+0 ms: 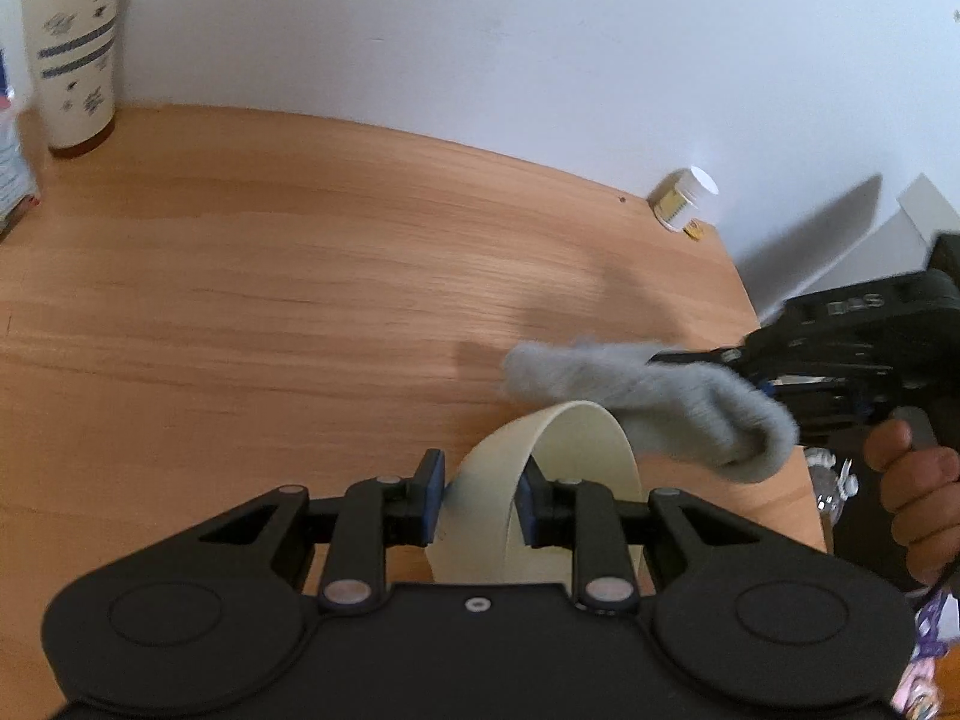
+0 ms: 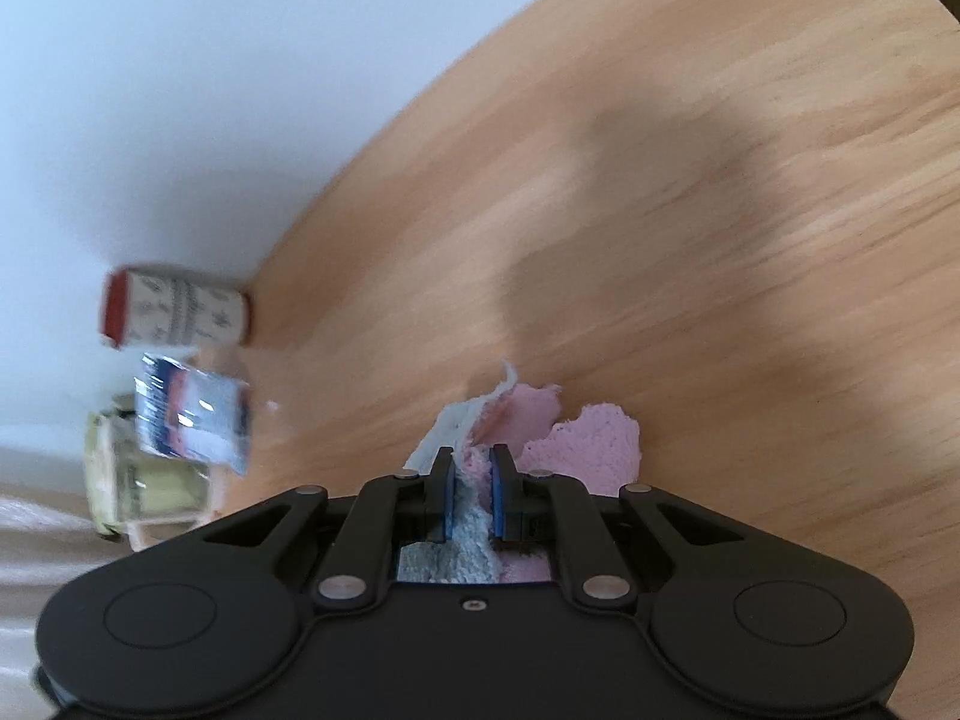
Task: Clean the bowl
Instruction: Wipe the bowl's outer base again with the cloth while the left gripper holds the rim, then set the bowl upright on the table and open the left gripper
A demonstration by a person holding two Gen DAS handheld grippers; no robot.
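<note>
The left gripper (image 1: 480, 501) holds a cream-coloured bowl (image 1: 570, 450) by its wall, its jaws closed onto the rim with one blue pad outside and one inside, so the bowl stands tilted on edge above the wooden bench (image 1: 300, 300). The right gripper (image 1: 708, 357) reaches in from the right side of the left wrist view, a bare hand (image 1: 918, 498) wrapped round its handle. Its jaws are narrow and pinch a fluffy cloth (image 1: 678, 408), grey-blue on one face; in the right wrist view the same cloth (image 2: 576, 444) shows a pink face too, bunched between the blue pads of the right gripper (image 2: 474, 492). The cloth lies against the upper right part of the bowl's rim and drapes over it.

At the far left of the bench, against the white wall, stands a tall patterned cup with a red lid (image 1: 72, 48). A small white-capped jar (image 1: 684, 198) sits near the bench's far right corner. The right wrist view is motion-blurred; a blue-and-white packet (image 2: 192, 414) and a glass jar (image 2: 144, 492) appear beside the cup there.
</note>
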